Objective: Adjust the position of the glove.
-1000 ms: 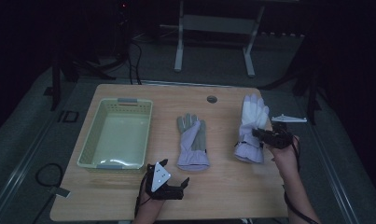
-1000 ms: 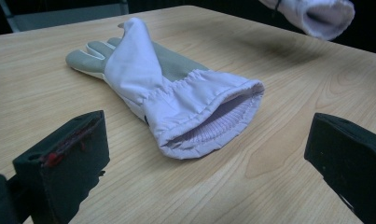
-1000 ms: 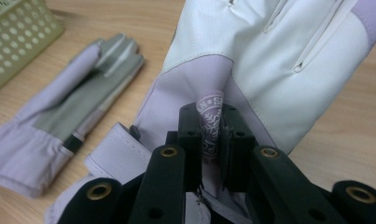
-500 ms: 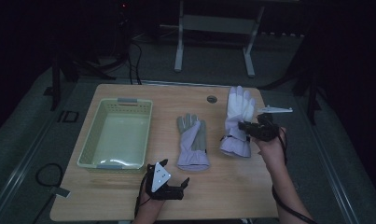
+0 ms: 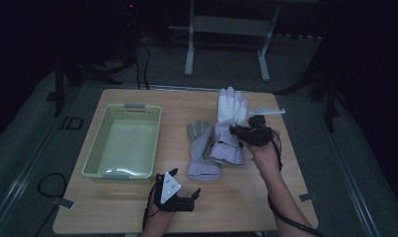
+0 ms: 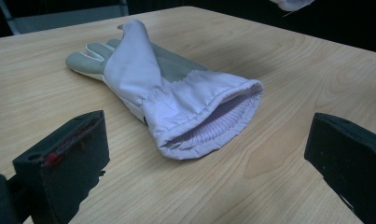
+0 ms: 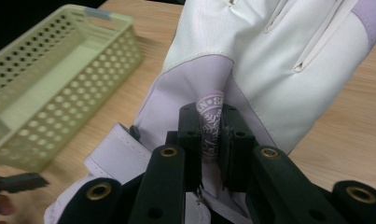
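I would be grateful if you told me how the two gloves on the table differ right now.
The white glove is pinched by the right gripper and partly lifted, while the grey glove lies flat and untouched in front of the open left gripper. The white glove's palm is pale and stitched; the grey glove's fingers are grey. The white glove overlaps the grey glove's edge. Both have lilac cuffs.

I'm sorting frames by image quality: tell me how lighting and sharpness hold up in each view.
High view: dim, surroundings black, table lit, basket floor glaring. Left gripper view: evenly lit, grey-palmed glove sharp, near jaws soft. Right gripper view: white glove bright, right gripper close and slightly soft.
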Demonstrator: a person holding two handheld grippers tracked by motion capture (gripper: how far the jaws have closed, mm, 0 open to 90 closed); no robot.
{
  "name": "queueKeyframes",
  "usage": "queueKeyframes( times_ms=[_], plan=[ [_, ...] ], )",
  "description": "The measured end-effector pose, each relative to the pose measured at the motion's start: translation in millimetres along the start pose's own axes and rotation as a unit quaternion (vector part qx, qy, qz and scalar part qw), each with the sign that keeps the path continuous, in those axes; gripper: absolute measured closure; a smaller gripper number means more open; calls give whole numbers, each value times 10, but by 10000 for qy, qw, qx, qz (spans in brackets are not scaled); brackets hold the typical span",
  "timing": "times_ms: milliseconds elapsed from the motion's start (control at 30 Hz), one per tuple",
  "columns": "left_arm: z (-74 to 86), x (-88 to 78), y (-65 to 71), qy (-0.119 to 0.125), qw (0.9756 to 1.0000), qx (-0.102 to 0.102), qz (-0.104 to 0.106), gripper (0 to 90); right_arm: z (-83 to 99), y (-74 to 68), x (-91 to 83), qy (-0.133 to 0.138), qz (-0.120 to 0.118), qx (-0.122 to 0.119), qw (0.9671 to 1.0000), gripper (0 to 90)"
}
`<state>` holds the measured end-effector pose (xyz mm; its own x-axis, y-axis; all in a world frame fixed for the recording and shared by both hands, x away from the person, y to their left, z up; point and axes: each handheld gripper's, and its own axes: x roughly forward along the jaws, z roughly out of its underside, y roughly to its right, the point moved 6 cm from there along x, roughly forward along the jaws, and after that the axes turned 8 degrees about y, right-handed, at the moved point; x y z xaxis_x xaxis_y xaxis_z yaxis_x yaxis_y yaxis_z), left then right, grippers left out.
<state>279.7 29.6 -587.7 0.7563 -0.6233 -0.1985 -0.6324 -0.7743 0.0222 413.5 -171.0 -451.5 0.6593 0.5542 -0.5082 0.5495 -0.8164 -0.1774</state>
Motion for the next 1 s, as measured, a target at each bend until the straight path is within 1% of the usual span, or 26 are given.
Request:
queueKeyframes(
  times_ms=[67, 100, 200, 233, 300, 367, 433, 500, 567, 667, 700, 733, 767, 800, 833, 867, 900, 933, 967, 1000],
  plan=[
    [1, 2, -5, -16, 10000, -1, -53, 0, -5, -67, 55, 7, -92, 60, 9999, 807],
    [1, 4, -9, -22, 10000, -20, -77, 0, 1, -97, 84, -30, -95, 54, 9999, 807],
    [0, 3, -15, -10, 10000, -68, -45, 0, 16, -195, 150, -101, -149, -16, 9998, 807],
    [0, 1, -14, -7, 10000, -70, -27, 0, 16, -245, 177, -127, -180, -78, 9997, 807],
    [0, 0, -9, 3, 10000, -45, -4, 0, 10, -324, 209, -162, -199, -109, 9996, 806],
    [-1, -1, -1, 12, 10000, -4, 7, 0, 2, -401, 241, -178, -216, -192, 9994, 806],
    [-1, -2, 4, 15, 10000, 15, 6, 0, 10, -453, 278, -218, -202, -255, 9992, 807],
    [-1, -2, 6, 20, 10000, 22, 8, 0, 39, -488, 323, -274, -240, -235, 9991, 807],
    [-1, -2, 6, 22, 10000, 24, 11, 0, 85, -506, 378, -345, -240, -283, 9987, 807],
    [-2, -2, 7, 30, 10000, 23, 14, 0, 184, -507, 485, -536, -232, -272, 9979, 806],
    [-2, -2, 7, 30, 10000, 23, 14, 0, 184, -507, 485, -536, -232, -272, 9979, 806],
    [-2, -2, 7, 31, 10000, 26, 16, 0, 240, -495, 544, -613, -232, -253, 9975, 806],
    [-2, -2, 7, 31, 10000, 26, 16, 0, 240, -495, 544, -613, -232, -253, 9975, 806],
    [-2, -3, 7, 24, 10000, 33, 18, 0, 302, -473, 611, -701, -195, -247, 9970, 805],
    [-2, -3, 7, 20, 10000, 33, 21, 0, 302, -473, 611, -701, -195, -247, 9970, 805],
    [-2, -2, 7, 32, 10000, 30, 23, 0, 338, -461, 647, -755, -187, -239, 9967, 805],
    [-2, -1, 8, 38, 10000, 17, 28, 0, 419, -435, 722, -862, -147, -209, 9959, 805],
    [-2, -2, 6, 29, 10000, 24, 31, 0, 419, -435, 722, -862, -147, -209, 9959, 805],
    [-2, -3, 6, 29, 10000, 27, 32, 0, 479, -409, 776, -941, -111, -219, 9953, 805],
    [-1, -3, 6, 26, 10000, 29, 32, 0, 479, -409, 776, -941, -111, -219, 9953, 805]
  ],
)
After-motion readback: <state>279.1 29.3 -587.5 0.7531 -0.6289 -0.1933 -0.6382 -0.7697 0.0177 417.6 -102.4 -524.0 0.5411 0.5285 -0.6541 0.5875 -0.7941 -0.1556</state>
